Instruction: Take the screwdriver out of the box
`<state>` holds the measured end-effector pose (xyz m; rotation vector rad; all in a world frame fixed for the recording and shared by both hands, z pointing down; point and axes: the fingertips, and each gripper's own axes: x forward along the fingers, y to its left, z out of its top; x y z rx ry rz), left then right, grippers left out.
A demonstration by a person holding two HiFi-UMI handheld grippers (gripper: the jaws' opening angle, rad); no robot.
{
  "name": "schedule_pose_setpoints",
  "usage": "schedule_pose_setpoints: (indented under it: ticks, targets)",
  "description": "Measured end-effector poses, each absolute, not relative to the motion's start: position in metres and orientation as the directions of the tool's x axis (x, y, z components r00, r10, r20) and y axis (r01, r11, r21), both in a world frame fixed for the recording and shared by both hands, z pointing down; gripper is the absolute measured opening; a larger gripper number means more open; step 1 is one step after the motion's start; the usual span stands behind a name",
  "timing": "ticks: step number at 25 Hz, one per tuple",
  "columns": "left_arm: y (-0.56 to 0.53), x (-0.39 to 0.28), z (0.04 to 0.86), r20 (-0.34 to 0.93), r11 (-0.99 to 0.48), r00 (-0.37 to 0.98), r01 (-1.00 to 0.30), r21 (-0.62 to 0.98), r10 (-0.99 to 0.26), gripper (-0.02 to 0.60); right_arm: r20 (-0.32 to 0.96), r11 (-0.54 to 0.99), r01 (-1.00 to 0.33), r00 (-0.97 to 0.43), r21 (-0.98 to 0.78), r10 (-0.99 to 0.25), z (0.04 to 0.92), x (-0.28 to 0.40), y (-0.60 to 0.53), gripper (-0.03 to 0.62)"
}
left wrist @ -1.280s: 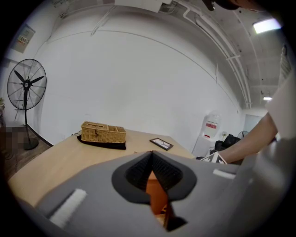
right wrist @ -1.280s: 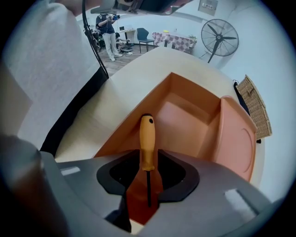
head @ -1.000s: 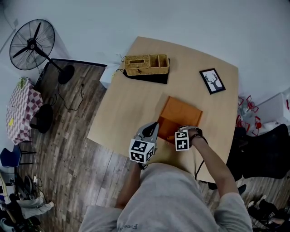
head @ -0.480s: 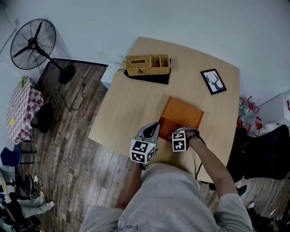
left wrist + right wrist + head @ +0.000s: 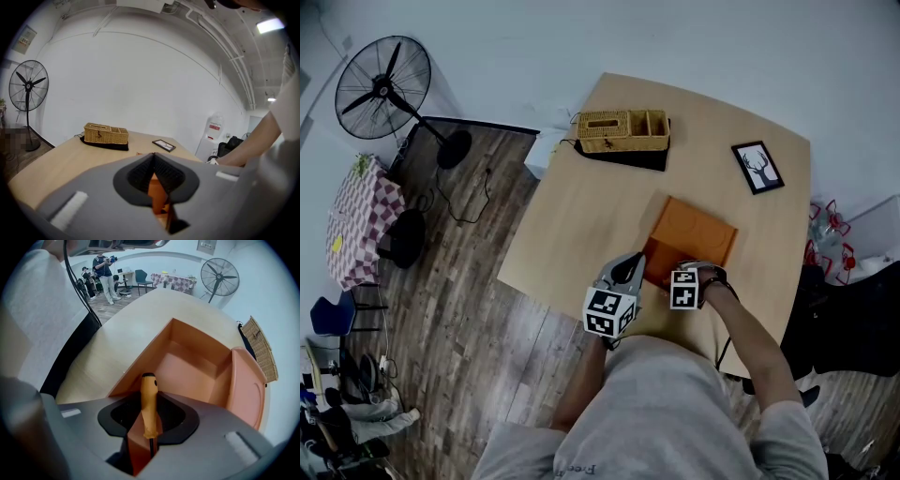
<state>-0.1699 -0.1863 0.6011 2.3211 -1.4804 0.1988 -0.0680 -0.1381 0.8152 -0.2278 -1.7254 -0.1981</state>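
Head view: wooden table (image 5: 572,225) with the orange box (image 5: 689,234) near its middle, open.
- Basket (image 5: 623,131) at 11 o'clock from the box, at the far edge.
- Picture frame (image 5: 759,167) at 1 o'clock from the box, lying flat.
- Fan (image 5: 384,86) on the floor at 10 o'clock, well apart from the table.
- Both tools sit at the box's near side, at 6 to 7 o'clock from it.

Right tool (image 5: 148,399): jaws pressed on the screwdriver (image 5: 149,413).
- The orange handle points away from the camera, and the dark shaft runs back between the jaws.
- The handle's end sits over the box's near rim, with the empty inside of the box beyond it.
- The lid (image 5: 247,390) stands open at 3 o'clock of the box in this view.

Left tool (image 5: 153,161): jaws nearly together, with a strip of the box's orange wall in the slit between them. It reads as a pinch on the box's near-left edge.
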Motion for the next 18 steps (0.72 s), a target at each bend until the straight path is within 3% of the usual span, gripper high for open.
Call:
schedule_pose_setpoints:
  ticks: [13,18]
  targets:
    - [-0.176,-0.167,0.597,0.306,-0.379,0.437,-0.896,0.232,-0.846,0.054,0.970,0.978,0.191,-0.240,0.088,-0.040,0.793,-0.069,-0.149,0.106]
    - [-0.173,-0.167,0.596,0.308,-0.380,0.437,-0.896,0.228,-0.845,0.054,0.949,0.990,0.107,-0.310,0.089,-0.052,0.784,-0.073,-0.153,0.106]
